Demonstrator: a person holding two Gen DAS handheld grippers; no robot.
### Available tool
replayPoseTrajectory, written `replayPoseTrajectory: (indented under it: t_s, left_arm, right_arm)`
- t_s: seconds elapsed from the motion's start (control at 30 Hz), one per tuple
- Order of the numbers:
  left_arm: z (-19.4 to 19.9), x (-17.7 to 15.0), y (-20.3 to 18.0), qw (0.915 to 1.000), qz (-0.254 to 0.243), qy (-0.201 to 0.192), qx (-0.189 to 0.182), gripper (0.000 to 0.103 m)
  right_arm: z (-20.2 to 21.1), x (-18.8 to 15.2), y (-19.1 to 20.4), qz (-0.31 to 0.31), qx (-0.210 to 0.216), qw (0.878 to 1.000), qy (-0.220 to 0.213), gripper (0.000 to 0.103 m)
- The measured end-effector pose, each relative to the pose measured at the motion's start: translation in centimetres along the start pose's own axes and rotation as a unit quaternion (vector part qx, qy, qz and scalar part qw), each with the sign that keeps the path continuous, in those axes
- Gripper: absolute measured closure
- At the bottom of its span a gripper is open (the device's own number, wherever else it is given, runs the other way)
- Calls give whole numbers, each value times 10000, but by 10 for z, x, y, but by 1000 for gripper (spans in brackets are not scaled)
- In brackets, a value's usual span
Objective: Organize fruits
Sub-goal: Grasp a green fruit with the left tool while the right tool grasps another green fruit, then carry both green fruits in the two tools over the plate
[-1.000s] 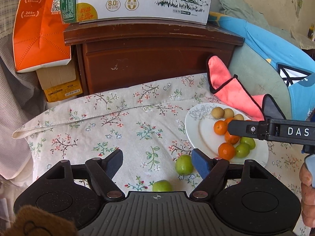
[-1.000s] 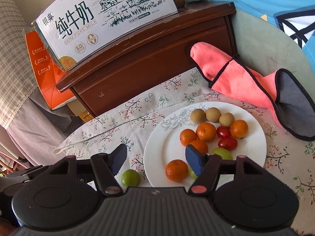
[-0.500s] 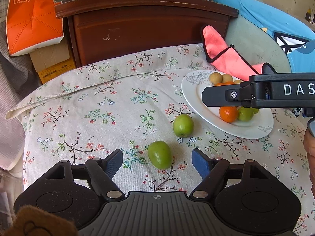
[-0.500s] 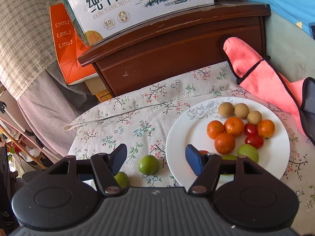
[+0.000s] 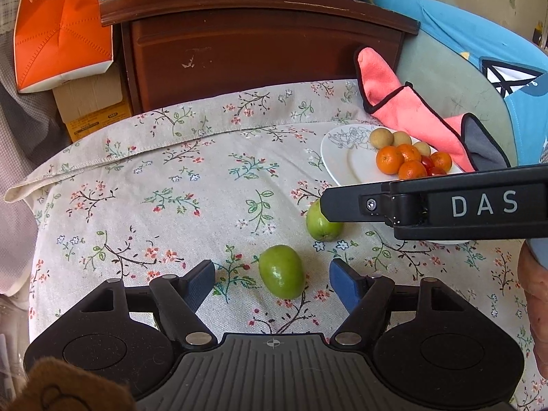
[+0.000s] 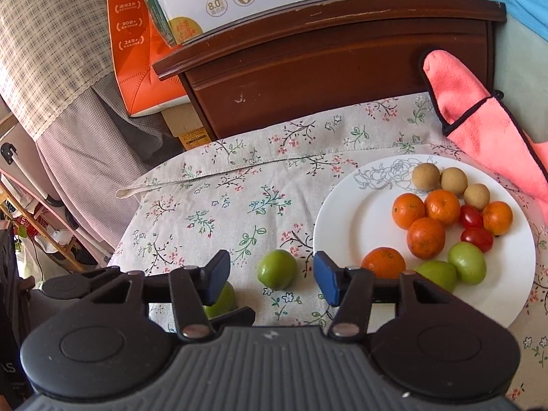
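Now both grippers lower over cloth than a second ago. Left gripper [image 5: 272,279] straddles near green fruit [image 5: 281,271], jaws narrowing, pads not touching. Right gripper [image 6: 270,275] brackets far green fruit [image 6: 276,269], jaws narrowing, untouched. White plate [image 6: 342,226] at right holds sorted fruit; two pickups likely next.

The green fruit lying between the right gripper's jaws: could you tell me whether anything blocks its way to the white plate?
Nothing visible does. The green fruit lies on the floral cloth beside the white plate, whose near left part is bare. The right gripper is closing around it, pads not yet touching.
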State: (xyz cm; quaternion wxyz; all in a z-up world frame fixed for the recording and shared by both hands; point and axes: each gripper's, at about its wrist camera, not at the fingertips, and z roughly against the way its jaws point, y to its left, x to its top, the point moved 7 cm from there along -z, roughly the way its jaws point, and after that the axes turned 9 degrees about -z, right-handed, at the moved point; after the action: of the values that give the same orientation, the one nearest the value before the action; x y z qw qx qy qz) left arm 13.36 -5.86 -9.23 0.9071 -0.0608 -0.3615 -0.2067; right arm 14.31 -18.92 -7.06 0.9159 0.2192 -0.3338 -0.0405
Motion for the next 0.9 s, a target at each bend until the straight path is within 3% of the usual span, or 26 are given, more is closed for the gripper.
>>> replayPoseTrajectory:
  t_s: [0.07,0.2,0.3,0.53,0.67,0.9]
  left_arm:
    - [0,-1,-1,10000,-42,-21,10,37]
    - [1,-1,1,10000,-87,-42,18,58]
    - [4,-1,7,10000,48,-26,-20,66]
    - [7,-4,15,9998,189,47,43,70]
    - [7,-3,17,9997,216,72,57,70]
    - [9,0,15,9997,220,52,120,73]
  right_arm:
    - [-3,-2,1,24,16,10000,49,56]
    - [-9,-4,5,115,-7,9999,70,57]
    - [-17,-7,6,156,-62,9998,126,59]
    - [-33,-11,4,210,-275,9992,193,62]
    - [-39,-12,3,240,-373,9989,144,72]
    - [-36,-12,5,234,-335,9990,153,73]
